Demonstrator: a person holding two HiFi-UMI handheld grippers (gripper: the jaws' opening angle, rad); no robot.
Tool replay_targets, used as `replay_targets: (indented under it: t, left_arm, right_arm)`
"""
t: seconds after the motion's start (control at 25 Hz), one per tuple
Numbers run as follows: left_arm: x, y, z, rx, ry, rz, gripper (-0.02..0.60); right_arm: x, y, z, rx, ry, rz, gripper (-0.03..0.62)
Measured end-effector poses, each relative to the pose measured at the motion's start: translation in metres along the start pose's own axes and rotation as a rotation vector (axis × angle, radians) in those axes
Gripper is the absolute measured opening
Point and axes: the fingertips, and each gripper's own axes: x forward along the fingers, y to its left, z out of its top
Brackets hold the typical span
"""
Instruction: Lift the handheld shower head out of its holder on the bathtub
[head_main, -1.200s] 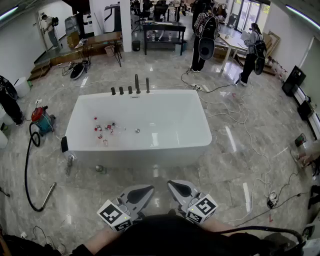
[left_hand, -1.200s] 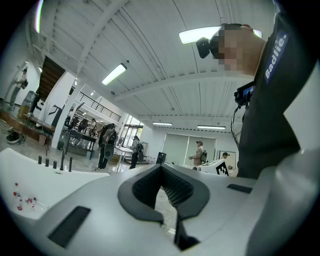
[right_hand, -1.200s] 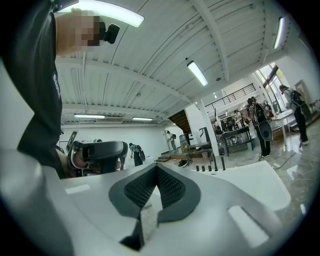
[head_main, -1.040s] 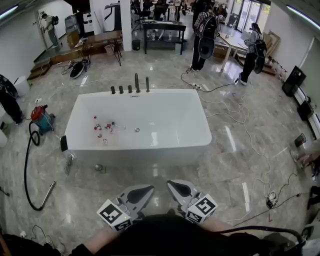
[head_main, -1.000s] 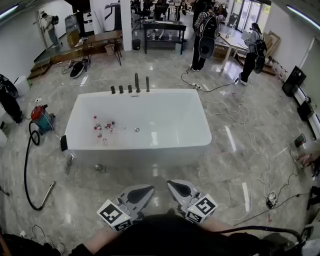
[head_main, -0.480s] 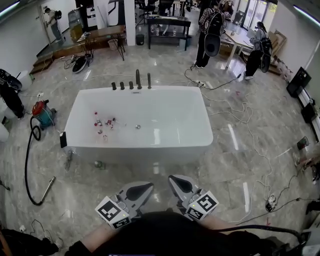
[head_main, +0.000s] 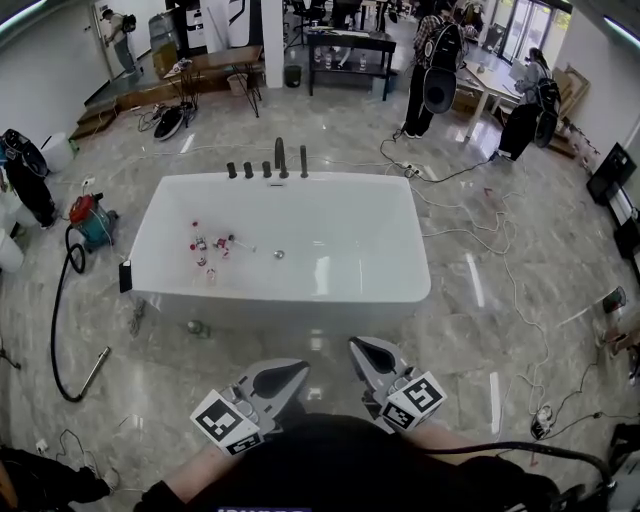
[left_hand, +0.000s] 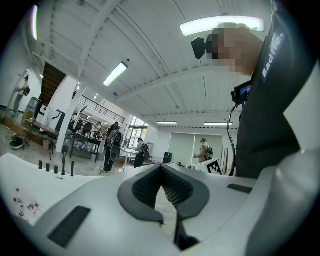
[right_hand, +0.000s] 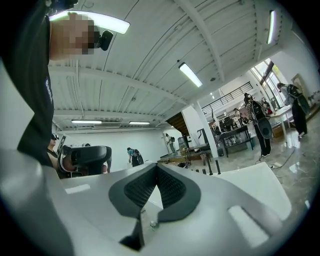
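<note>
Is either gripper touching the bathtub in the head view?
No, the left gripper and the right gripper sit close to the person's body, with bare floor between them and the bathtub.

Floor (head_main: 500, 330): grey marble tiles, glossy.
Centre: white bathtub (head_main: 280, 310), standing.
Left: red-and-teal vacuum (head_main: 90, 222), black hose (head_main: 54, 330).
Right: loose white cables (head_main: 510, 290).

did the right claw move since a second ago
Yes. The right claw has moved forward, toward the bathtub; its tip sits nearer the tub's near wall.
</note>
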Motion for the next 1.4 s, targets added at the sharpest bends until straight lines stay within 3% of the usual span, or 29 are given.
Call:
replay_targets:
  t: [0.2, 0.44, 0.6, 0.84, 1.12, 1.4]
  left_arm:
    - [0.029, 0.057, 0.004, -0.014, -0.014, -0.018, 0.000]
    - [0.064, 0.183, 0.037, -0.021, -0.034, -0.062, 0.000]
    - [0.083, 0.271, 0.041, -0.017, 0.019, -0.133, 0.000]
    - [0.106, 0.359, 0.075, -0.005, 0.026, -0.214, 0.000]
    - [0.125, 0.419, 0.089, -0.061, 0.003, -0.189, 0.000]
    - [0.153, 0.430, 0.080, -0.072, 0.013, -0.125, 0.000]
  right_arm:
    - [0.047, -0.044, -0.005, -0.008, 0.033, -0.019, -0.006]
    - [0.155, -0.108, -0.008, -0.015, 0.061, -0.079, -0.006]
    - [0.238, -0.153, -0.001, 0.001, 0.075, -0.140, -0.006]
    - [0.337, -0.191, 0.018, -0.002, 0.083, -0.168, -0.006]
    - [0.402, -0.217, 0.031, -0.002, 0.066, -0.158, -0.006]
    - [0.411, -0.257, 0.029, 0.020, 0.092, -0.106, -0.006]
